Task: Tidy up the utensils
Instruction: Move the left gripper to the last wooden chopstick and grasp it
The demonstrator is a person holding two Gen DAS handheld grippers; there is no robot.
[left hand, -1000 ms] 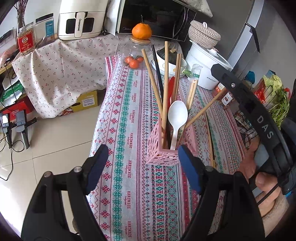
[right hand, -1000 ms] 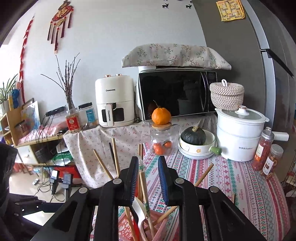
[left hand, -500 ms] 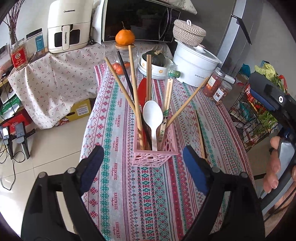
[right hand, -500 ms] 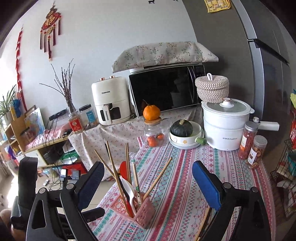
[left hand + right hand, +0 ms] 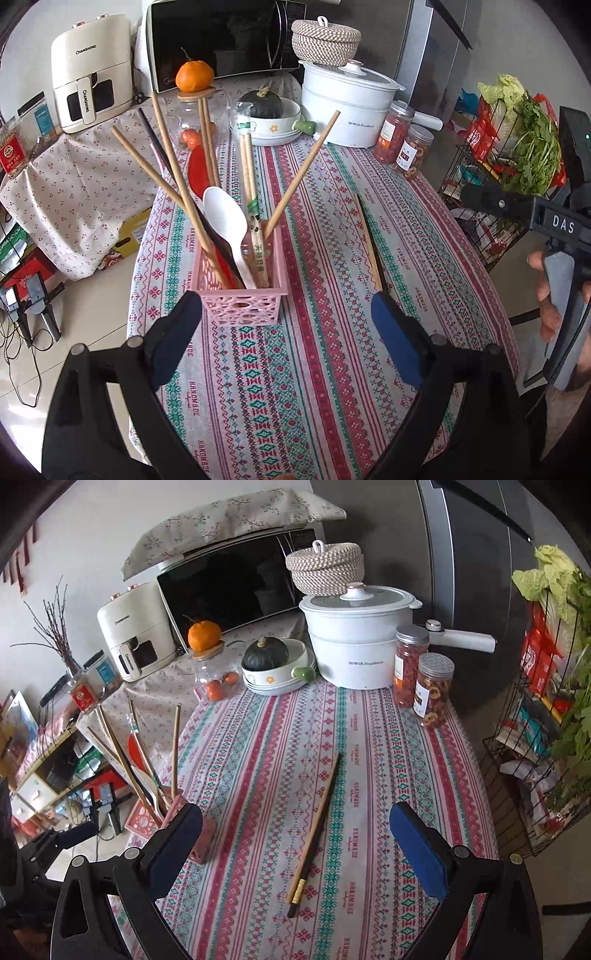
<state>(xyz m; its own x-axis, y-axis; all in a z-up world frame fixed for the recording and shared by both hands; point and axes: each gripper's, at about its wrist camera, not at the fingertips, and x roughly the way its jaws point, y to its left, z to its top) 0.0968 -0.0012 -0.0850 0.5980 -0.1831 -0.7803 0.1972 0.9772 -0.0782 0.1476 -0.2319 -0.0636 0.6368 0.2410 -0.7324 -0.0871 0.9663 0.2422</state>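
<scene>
We hold both claws spread wide: left gripper (image 5: 286, 332) near the pink basket (image 5: 243, 308), right gripper (image 5: 295, 845) over 2 loose chopsticks (image 5: 314, 834).

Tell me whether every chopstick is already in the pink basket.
No, two chopsticks lie flat on the tablecloth, apart from the basket.

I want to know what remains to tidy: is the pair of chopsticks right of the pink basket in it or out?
Out. The chopsticks lie flat on the tablecloth, apart from the pink basket, between the open right gripper's fingers.
</scene>
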